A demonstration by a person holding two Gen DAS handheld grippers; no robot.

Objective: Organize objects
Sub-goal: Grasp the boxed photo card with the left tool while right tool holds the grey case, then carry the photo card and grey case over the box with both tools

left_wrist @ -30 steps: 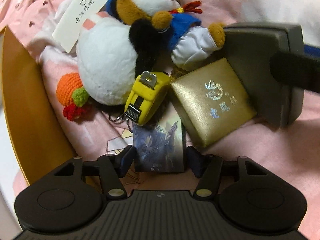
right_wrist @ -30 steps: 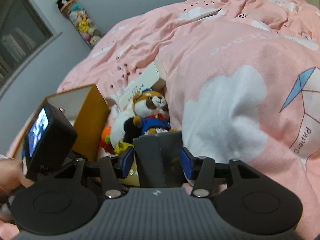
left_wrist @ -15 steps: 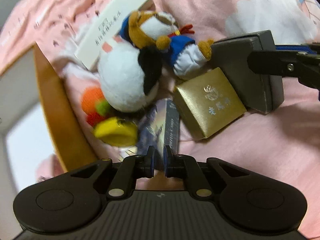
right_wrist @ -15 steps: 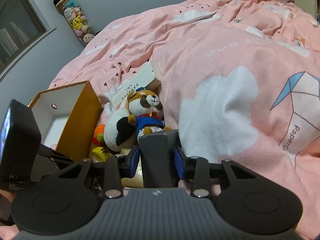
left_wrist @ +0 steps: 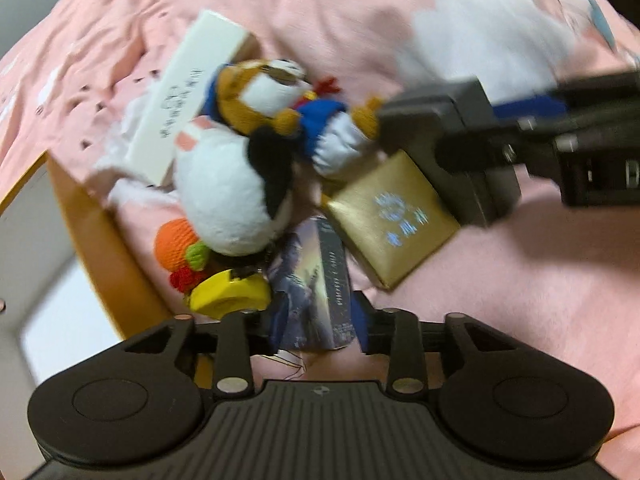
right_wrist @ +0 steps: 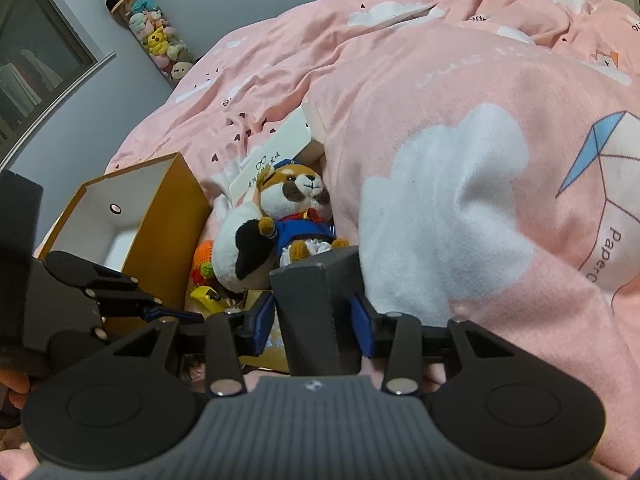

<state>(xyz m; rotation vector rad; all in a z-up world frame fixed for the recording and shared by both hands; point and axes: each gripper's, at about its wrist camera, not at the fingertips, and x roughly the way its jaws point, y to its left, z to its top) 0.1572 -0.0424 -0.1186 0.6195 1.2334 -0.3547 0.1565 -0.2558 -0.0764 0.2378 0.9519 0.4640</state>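
My left gripper (left_wrist: 312,320) is shut on a dark illustrated card box (left_wrist: 314,280), holding it tilted on its edge just above the bedding. My right gripper (right_wrist: 314,320) is shut on a grey box (right_wrist: 320,312), which also shows in the left wrist view (left_wrist: 452,120). A gold box (left_wrist: 390,216) lies between the two. A yellow tape measure (left_wrist: 228,292) lies left of the card box. A white plush (left_wrist: 228,196) and a dog plush in blue (left_wrist: 280,96) lie behind them, and the dog plush also shows in the right wrist view (right_wrist: 296,208).
An open orange box with a white inside (right_wrist: 132,216) stands at the left, and also shows in the left wrist view (left_wrist: 100,240). A long white box (left_wrist: 188,96) lies behind the plushes. An orange crochet toy (left_wrist: 176,240) sits by the orange box. Pink bedding (right_wrist: 460,120) rises to the right.
My left gripper shut on the card box and lifted it onto its edge, drawing back from the pile. My right gripper closed on the grey box. The tape measure shifted left.
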